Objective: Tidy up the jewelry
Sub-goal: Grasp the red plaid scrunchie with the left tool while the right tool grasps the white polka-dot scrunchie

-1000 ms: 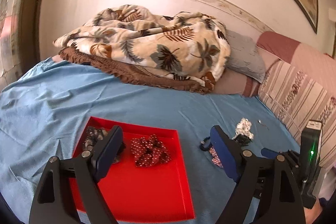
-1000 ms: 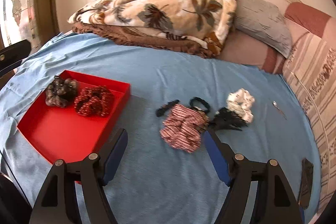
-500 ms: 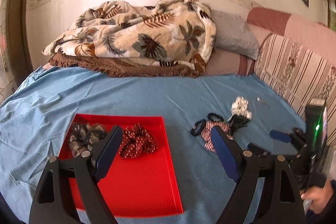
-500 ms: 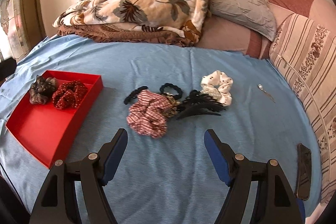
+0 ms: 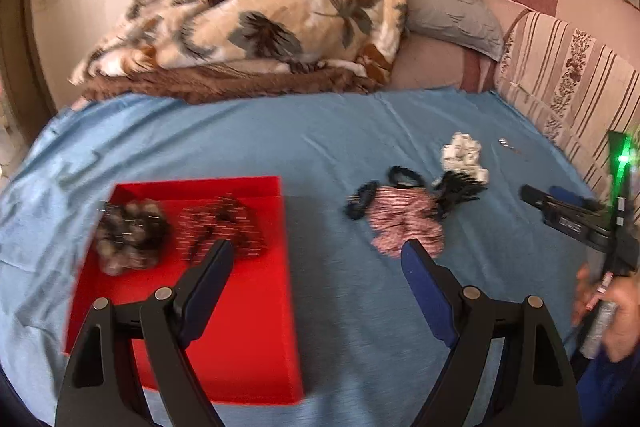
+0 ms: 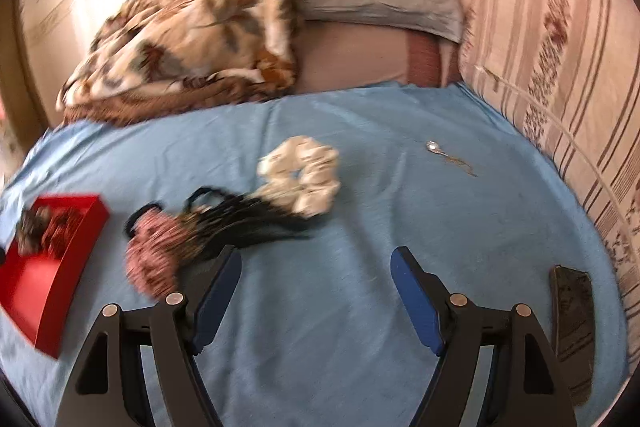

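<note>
While both grippers, left [image 5: 316, 259] and right [image 6: 312, 267], hover with jaws wide and empty, the pink striped fabric scrunchie [image 6: 154, 259] lies on the blue bedsheet [image 6: 400, 211] beside the shallow red rectangular tray [image 5: 248, 339].

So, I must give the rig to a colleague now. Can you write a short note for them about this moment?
Left hand-held gripper: open, empty, over the near edge of the red tray.
Right hand-held gripper: open, empty, over the blue sheet.
Done: dark scrunchie and red scrunchie lie in the tray.
Left: striped pink scrunchie, black claw clip, black hair ties, white scrunchie and a small silver piece, all on the sheet.
</note>
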Demonstrator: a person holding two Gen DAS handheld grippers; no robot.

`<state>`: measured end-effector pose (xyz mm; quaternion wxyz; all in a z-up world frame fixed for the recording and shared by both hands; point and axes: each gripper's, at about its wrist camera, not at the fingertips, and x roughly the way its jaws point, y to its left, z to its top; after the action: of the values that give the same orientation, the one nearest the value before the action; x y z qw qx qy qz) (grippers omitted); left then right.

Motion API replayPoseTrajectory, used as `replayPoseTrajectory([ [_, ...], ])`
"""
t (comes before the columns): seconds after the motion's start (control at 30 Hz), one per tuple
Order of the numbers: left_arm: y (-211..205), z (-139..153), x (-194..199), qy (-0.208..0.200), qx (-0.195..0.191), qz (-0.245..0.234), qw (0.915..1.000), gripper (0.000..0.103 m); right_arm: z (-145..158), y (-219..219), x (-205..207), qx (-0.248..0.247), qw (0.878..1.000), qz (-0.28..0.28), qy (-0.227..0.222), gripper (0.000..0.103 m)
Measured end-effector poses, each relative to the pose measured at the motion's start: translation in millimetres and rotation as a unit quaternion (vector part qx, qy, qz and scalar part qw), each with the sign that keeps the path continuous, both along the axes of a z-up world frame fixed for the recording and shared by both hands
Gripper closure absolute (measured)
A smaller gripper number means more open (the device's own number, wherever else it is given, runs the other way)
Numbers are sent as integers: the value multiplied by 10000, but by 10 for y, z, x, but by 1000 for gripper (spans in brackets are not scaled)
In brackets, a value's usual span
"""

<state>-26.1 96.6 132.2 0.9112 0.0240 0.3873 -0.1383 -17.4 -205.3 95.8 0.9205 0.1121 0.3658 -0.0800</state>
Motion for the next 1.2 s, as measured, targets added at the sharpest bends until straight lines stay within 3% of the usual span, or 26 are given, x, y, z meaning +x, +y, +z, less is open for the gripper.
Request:
replayPoseTrajectory([
  [0.1, -246, -77, 178, 199, -123, -74, 9997, 18, -99, -294, 227, 786, 9969, -19, 44, 22],
  [0.2, -466, -200, 360, 408, -69, -120, 9991, 18, -119, -430, 445, 1203, 9927, 114, -57, 22],
  [0.47, -925, -656, 735, 934, 136, -170, 9954, 18, -320, -343, 987, 1202, 9911, 561, 148, 22],
  [0.57, -1011, -785, 806, 1110, 123, -205, 9935, 18, -412, -355, 1137, 1158, 9913, 585, 231, 28],
  [0.67, -1086, -893, 851, 1280, 64, -250, 9914, 18, -506, -342, 1256, 1169, 9905, 644, 338, 48],
  [0.73, -1113, -928, 863, 1329, 61, -254, 9908, 19, -560, -335, 1303, 1235, 9889, 711, 412, 73],
  [0.8, -1152, -948, 870, 1346, 99, -279, 9905, 35, -588, -331, 1332, 1280, 9879, 735, 466, 86],
  [0.87, -1164, -968, 882, 1419, 176, -260, 9894, 77, -560, -337, 1320, 1324, 9878, 716, 410, 91],
  [0.9, -1150, -971, 885, 1454, 155, -248, 9889, 84, -529, -345, 1305, 1344, 9879, 694, 358, 93],
  [1.03, -1075, -856, 814, 1368, -19, -249, 9903, 90, -353, -358, 1220, 1315, 9896, 580, 93, 94],
  [1.2, -909, -448, 543, 976, -259, -365, 9942, 91, -94, -332, 1047, 1220, 9911, 476, -253, 95],
])
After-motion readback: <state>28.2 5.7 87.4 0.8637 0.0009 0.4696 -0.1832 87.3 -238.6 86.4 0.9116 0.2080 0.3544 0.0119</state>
